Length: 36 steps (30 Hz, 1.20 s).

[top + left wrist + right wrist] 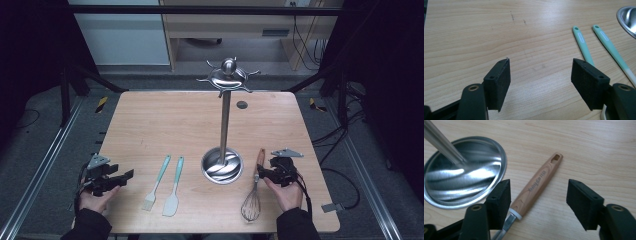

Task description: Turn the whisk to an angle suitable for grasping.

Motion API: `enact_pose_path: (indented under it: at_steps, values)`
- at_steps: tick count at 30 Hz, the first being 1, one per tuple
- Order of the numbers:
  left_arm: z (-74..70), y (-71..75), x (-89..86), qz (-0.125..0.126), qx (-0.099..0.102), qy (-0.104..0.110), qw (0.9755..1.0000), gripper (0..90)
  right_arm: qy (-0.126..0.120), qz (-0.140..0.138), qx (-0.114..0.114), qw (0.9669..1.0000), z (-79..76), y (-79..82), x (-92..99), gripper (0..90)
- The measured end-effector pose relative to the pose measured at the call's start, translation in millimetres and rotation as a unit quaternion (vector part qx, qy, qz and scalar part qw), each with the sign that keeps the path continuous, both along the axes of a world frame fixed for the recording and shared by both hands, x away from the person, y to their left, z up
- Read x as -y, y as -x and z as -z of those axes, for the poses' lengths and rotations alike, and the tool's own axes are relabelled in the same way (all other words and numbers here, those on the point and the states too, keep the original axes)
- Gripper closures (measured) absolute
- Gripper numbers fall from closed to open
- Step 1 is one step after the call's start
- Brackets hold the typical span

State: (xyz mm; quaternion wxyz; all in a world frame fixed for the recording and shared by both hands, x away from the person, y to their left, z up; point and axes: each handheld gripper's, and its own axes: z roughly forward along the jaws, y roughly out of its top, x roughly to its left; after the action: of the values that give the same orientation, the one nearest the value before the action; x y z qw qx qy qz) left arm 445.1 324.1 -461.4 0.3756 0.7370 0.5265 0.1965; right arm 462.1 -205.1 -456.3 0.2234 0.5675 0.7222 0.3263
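High view: wooden table point(150, 120), person's hands at the near edge, one gripper each.
Left gripper point(114, 180): at table's left near corner, jaws spread wide, nothing between them; bare wood ahead in left gripper view.
Right gripper point(264, 174): jaws released, wide apart, straddling the whisk handle, pads not pressing on it.
Whisk point(253, 192): flat on table, right of the stand base, wooden handle point(537, 182) pointing away, wire head toward the person.
Stand point(225, 120): upright steel pole, round base point(464, 173), hooked top.
Brush point(156, 182): teal handle, left of stand.
Spatula point(174, 187): just beside brush, roughly parallel.
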Motion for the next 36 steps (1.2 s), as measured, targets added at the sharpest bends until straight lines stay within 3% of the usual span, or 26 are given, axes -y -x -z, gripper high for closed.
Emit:
enact_pose_path:
  at_steps: [3, 15, 22, 27, 33, 36]
  values:
    - [0.1, 0.0, 1.7, 0.003, -0.001, -0.008, 1.0, 31.3, -0.007, 0.002, -0.007, 0.9999, 1.3, -4.8, -2.8, 39.1]
    - [0.5, -0.7, 3.6, 0.007, -0.003, -0.014, 0.9999, 30.9, 0.017, 0.02, -0.065, 0.9976, 17.2, -22.4, -15.6, 45.7]
    - [0.6, -0.9, 3.9, 0.01, -0.005, -0.016, 0.9998, 31.3, 0.007, 0.022, -0.097, 0.995, 21.8, -23.7, -17.8, 49.3]
    - [0.9, -1.1, 4.5, 0.01, -0.007, -0.016, 0.9998, 31.6, 0.007, 0.016, -0.111, 0.9936, 25.5, -25.6, -20.0, 49.9]
    - [0.8, -1.1, 4.4, 0.01, -0.008, -0.018, 0.9997, 31.9, 0.006, 0.018, -0.113, 0.9934, 26.1, -26.4, -19.1, 51.0]
    - [1.0, -1.3, 4.5, 0.01, -0.009, -0.018, 0.9998, 32.0, 0.016, 0.016, -0.109, 0.9938, 23.7, -24.8, -18.0, 60.3]
